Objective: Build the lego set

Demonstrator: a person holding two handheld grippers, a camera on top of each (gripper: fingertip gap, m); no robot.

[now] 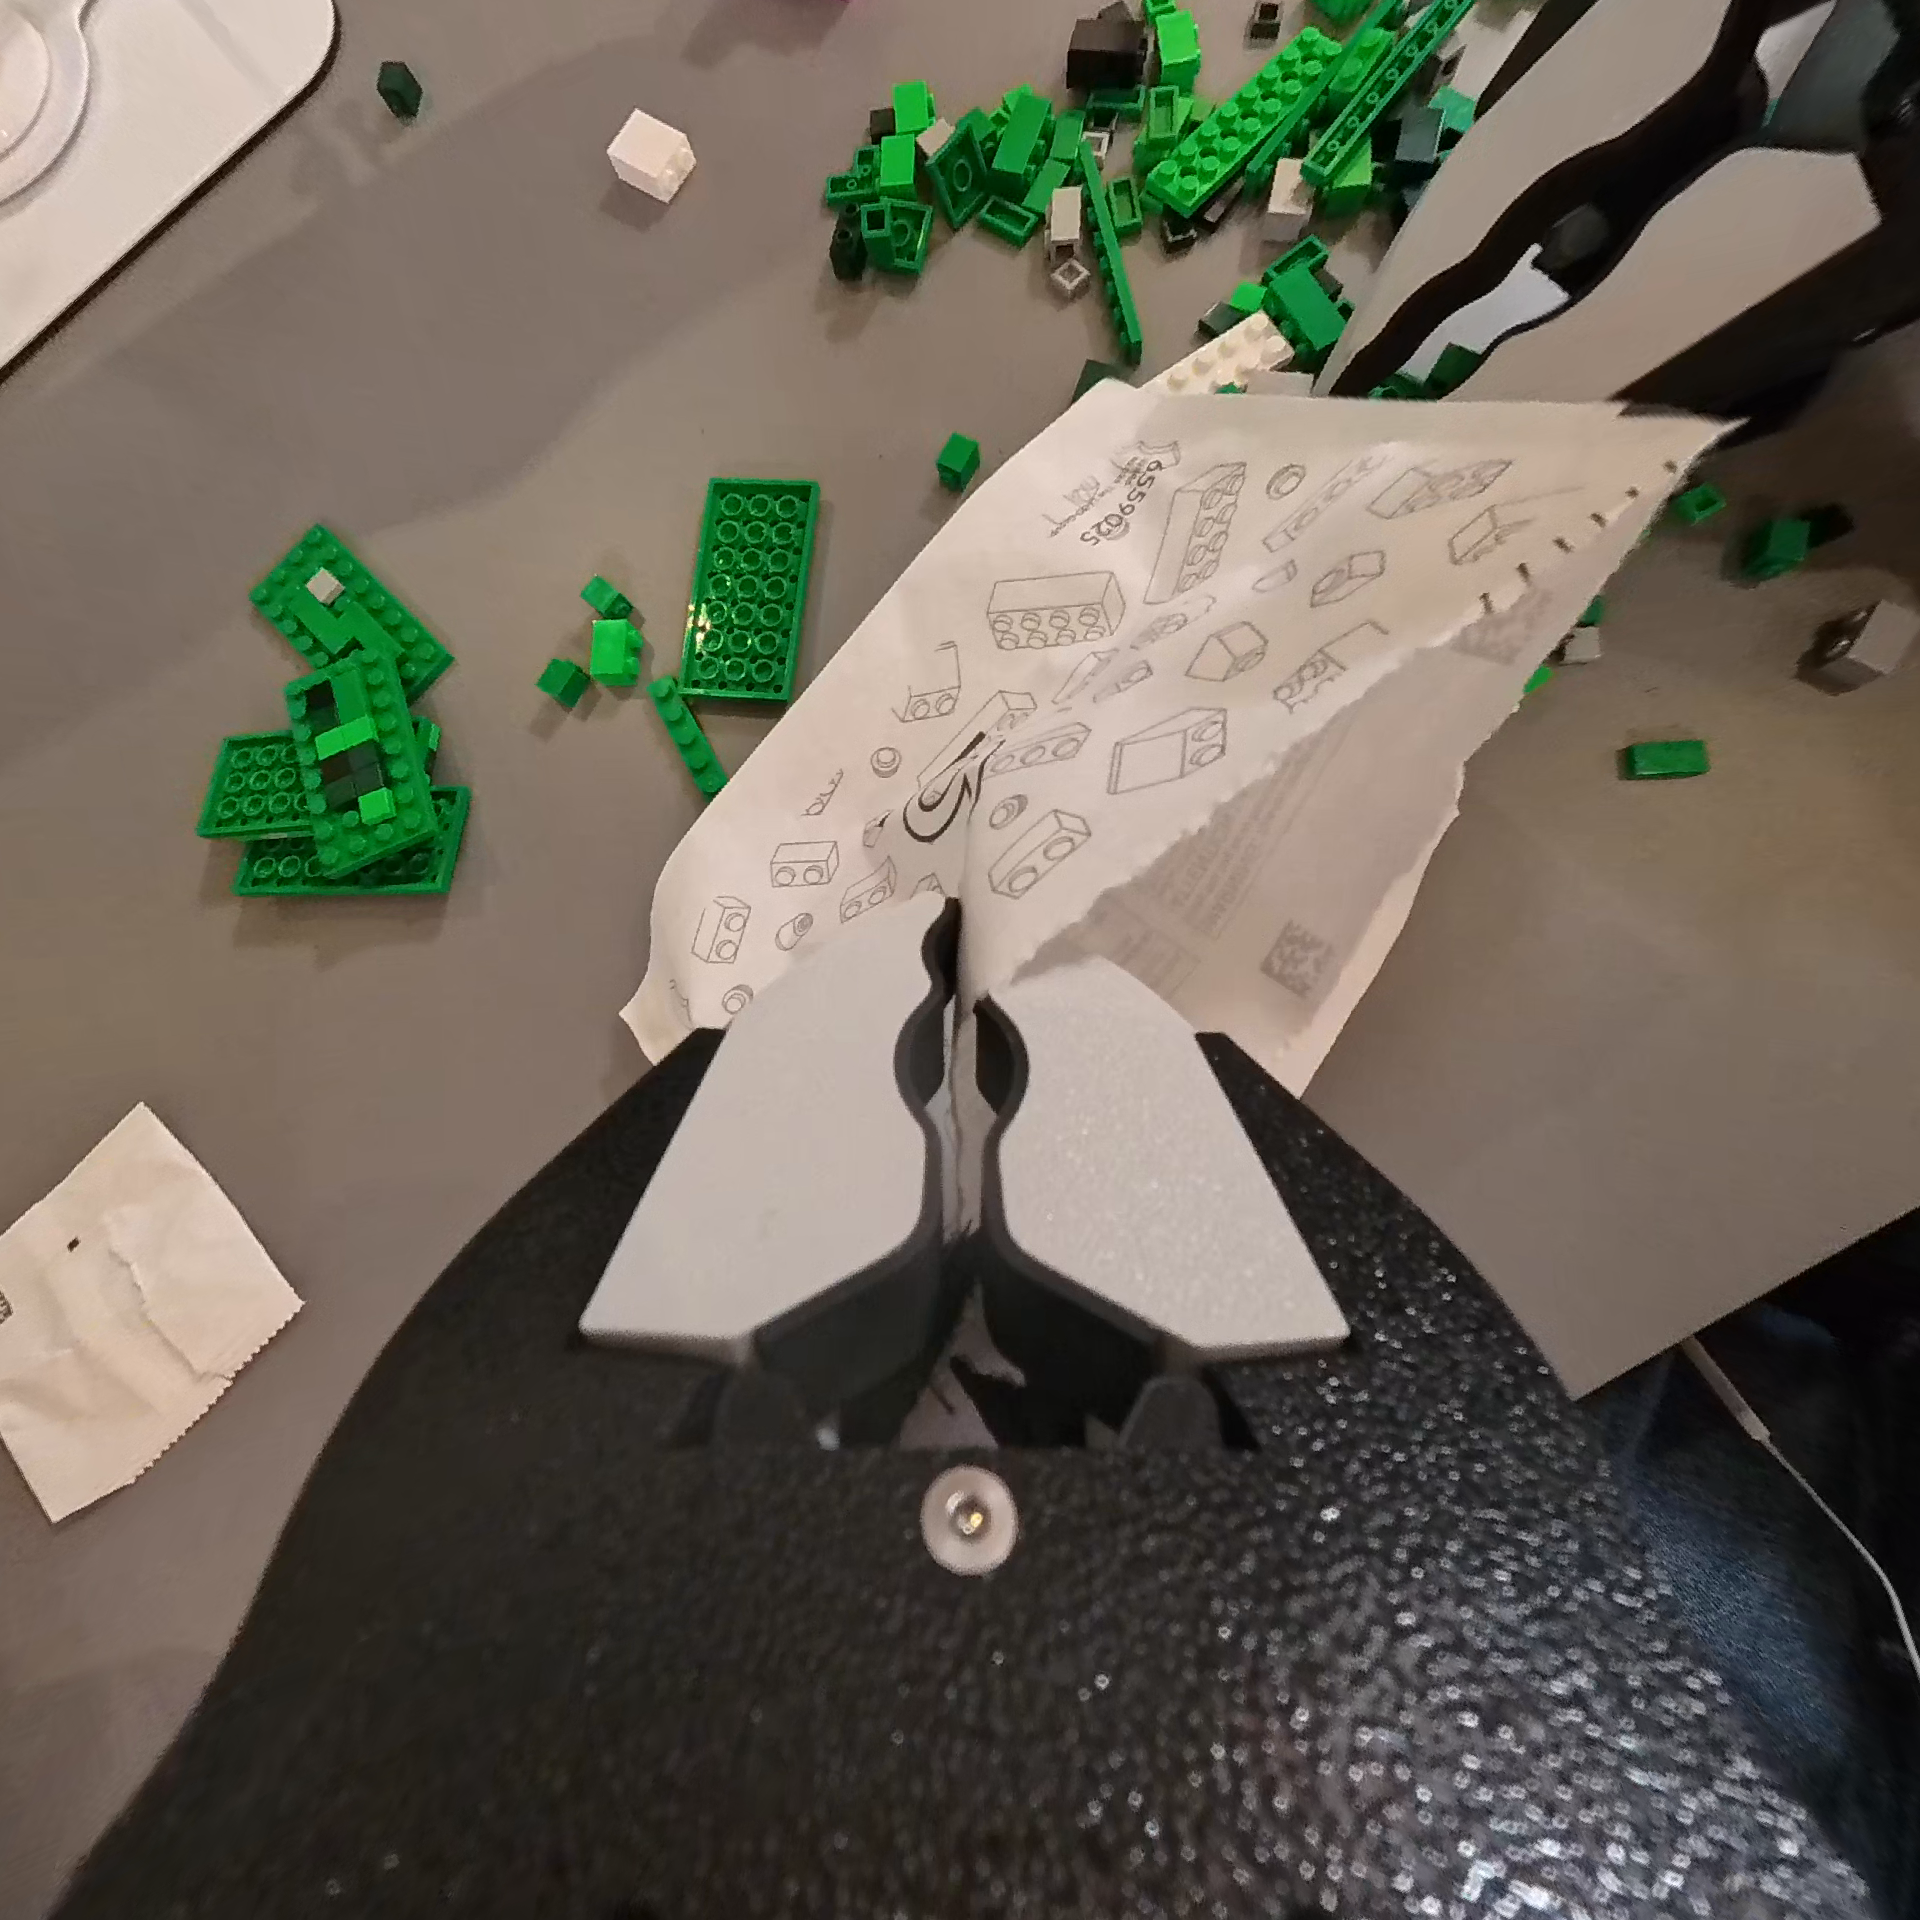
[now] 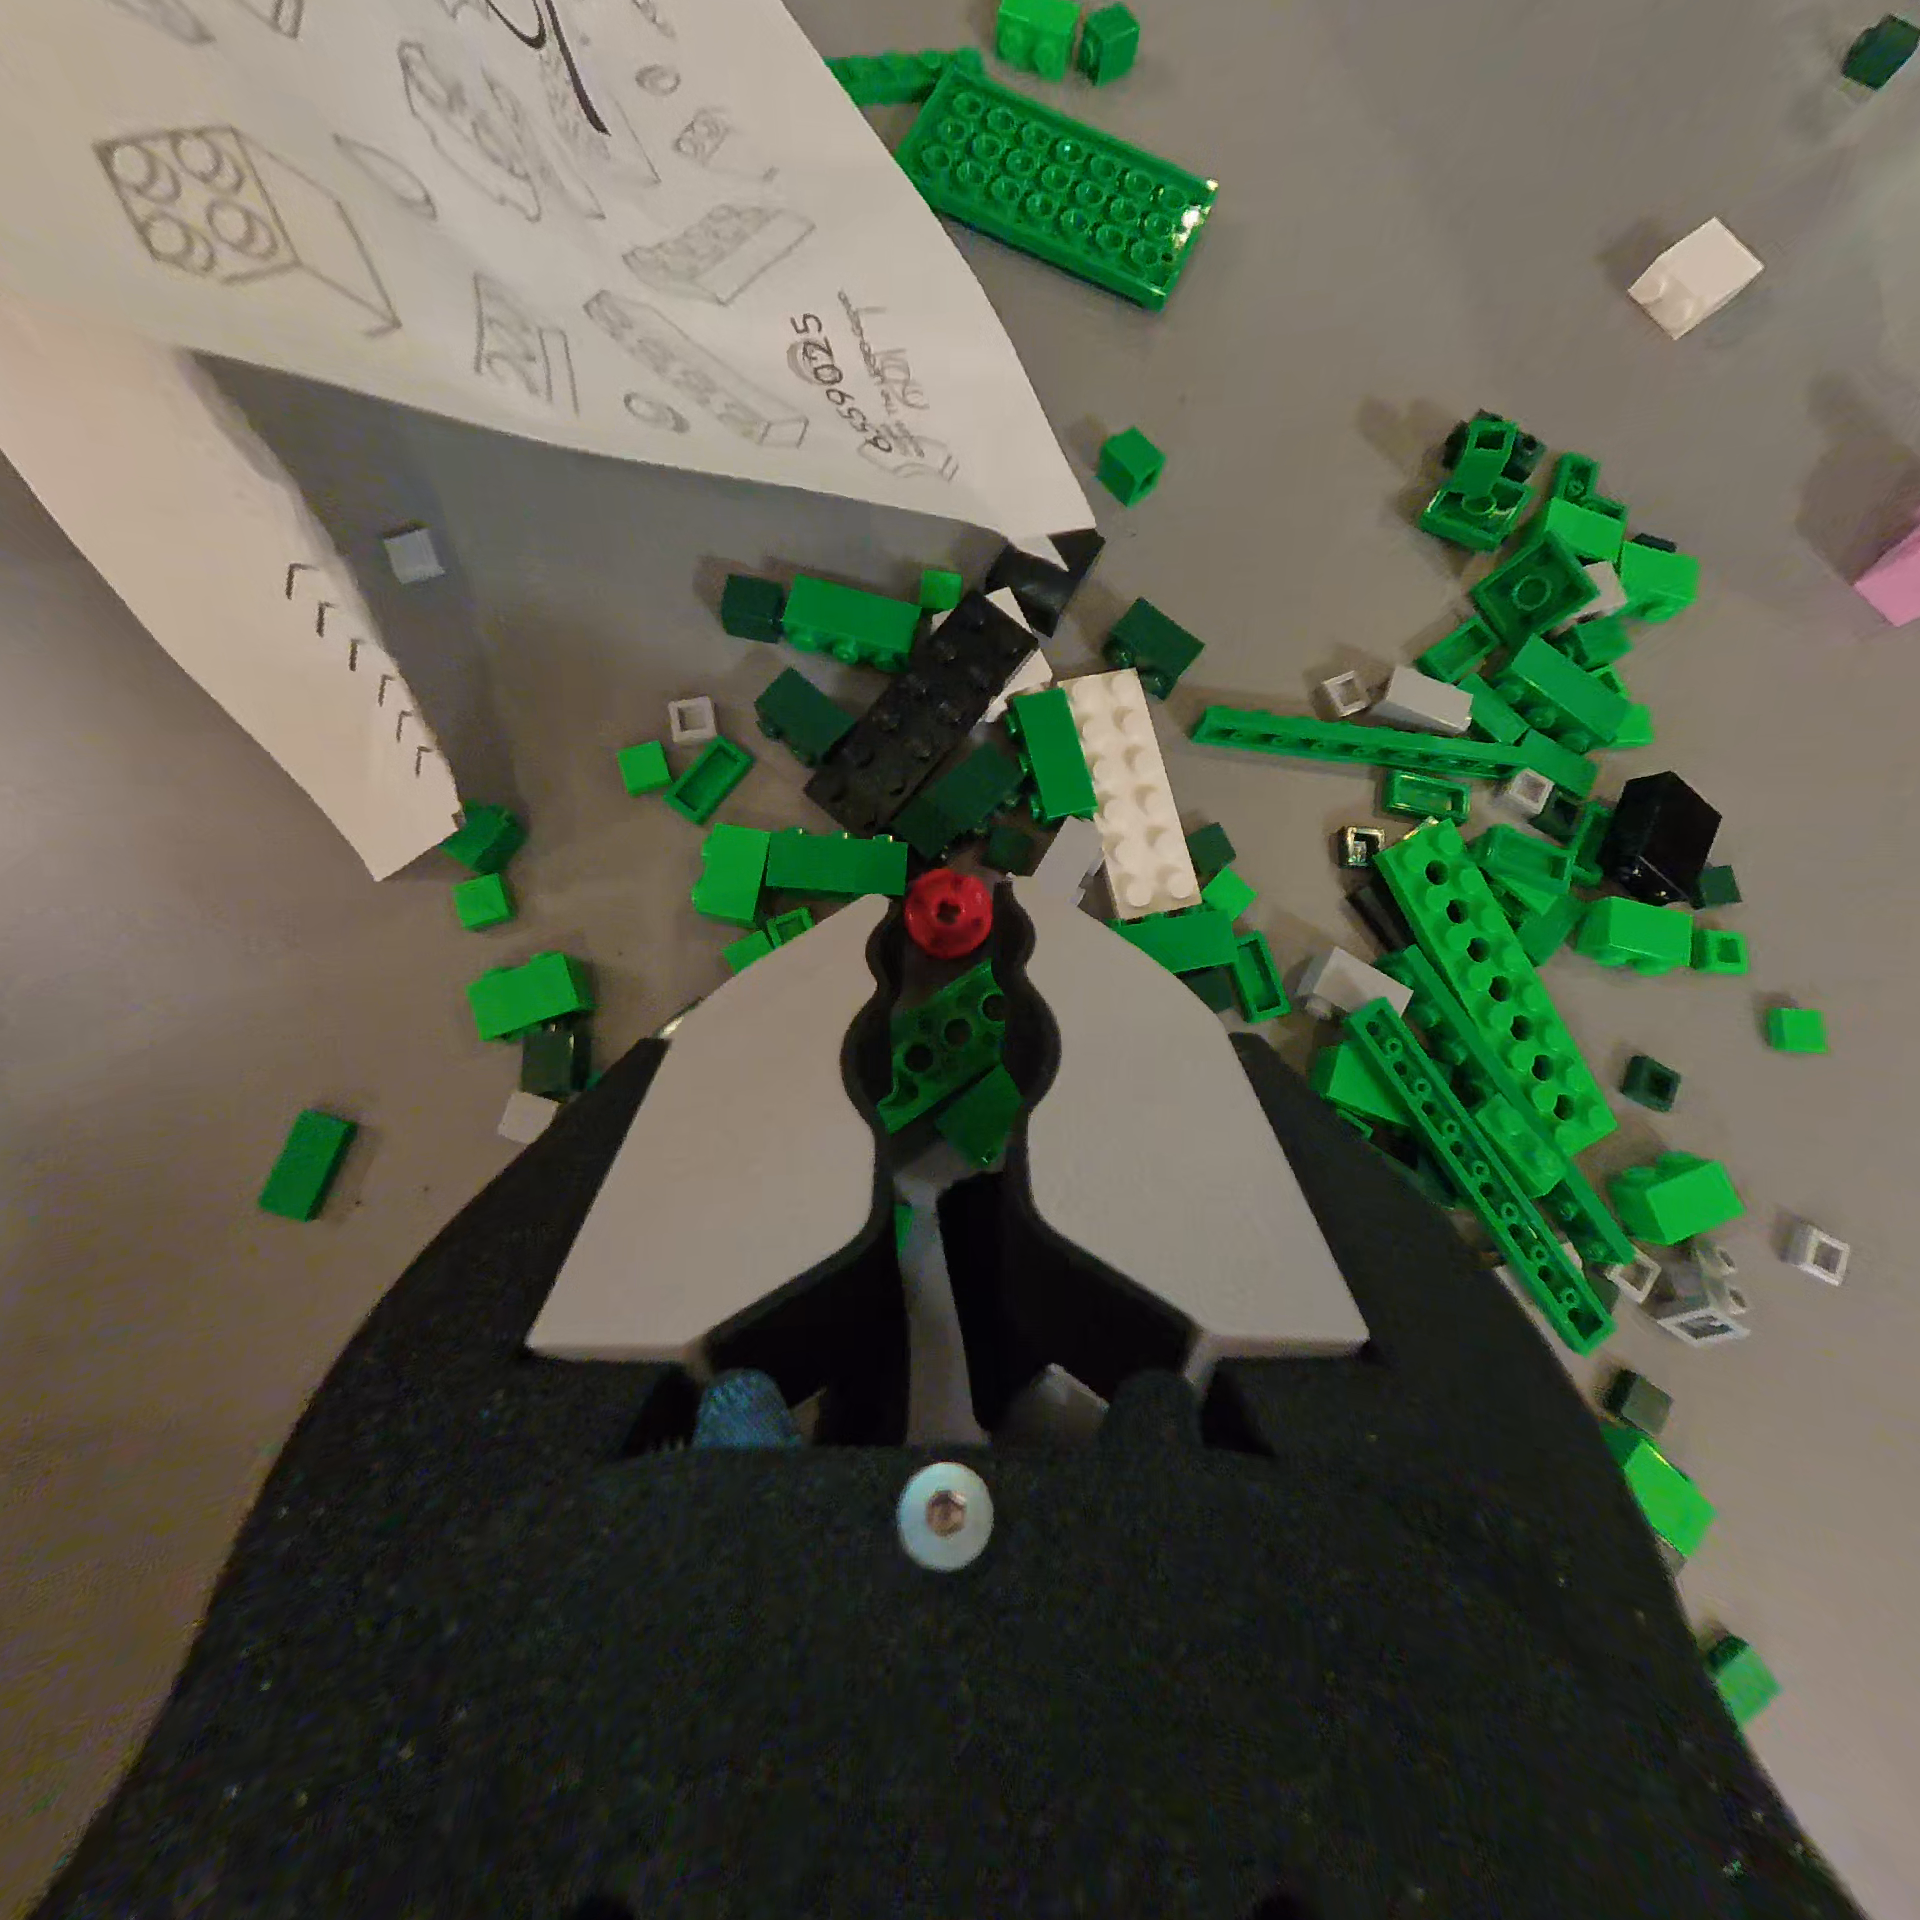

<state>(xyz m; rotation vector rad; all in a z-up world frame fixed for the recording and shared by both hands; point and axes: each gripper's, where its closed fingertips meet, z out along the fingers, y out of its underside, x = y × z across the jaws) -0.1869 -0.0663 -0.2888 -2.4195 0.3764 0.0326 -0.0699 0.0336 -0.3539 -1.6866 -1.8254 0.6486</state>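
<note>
Grey tabletop [image 1: 436,343], bricks scattered over it.

Left gripper [image 1: 951,914]: jaws pinched tight on a torn white paper bag [image 1: 1091,665], bag lifted off the table and fanning out ahead of the tips. Printed brick outlines on the bag; its torn edge runs up to the right. Bag hides the bricks under it.

Ahead-left of the left gripper: partly built green plate stack [image 1: 343,727], a single green plate [image 1: 750,594] upside down, a few small green bits between them. Far ahead: main brick pile [image 1: 1143,145], cut by the top frame edge. White brick [image 1: 651,154] apart from it on the left. Second torn paper scrap [image 1: 125,1309] to the near left. White tray [image 1: 135,156] in the far-left corner, mostly cropped.

Right gripper [image 2: 948,914]: pointing down over the pile [image 2: 1039,748], jaws narrow, closed on a small red round piece [image 2: 947,911] at the tips. In the left view its fingers [image 1: 1621,208] show at top right, bag corner just under them, contact unclear. Green bricks visible through the jaw gap below, shapes hard to make out.

Bag [image 2: 499,260] hangs ahead-left of the right gripper, clipped by the frame. White plate [image 2: 1138,790] and black plate [image 2: 925,717] just ahead of the tips.
</note>
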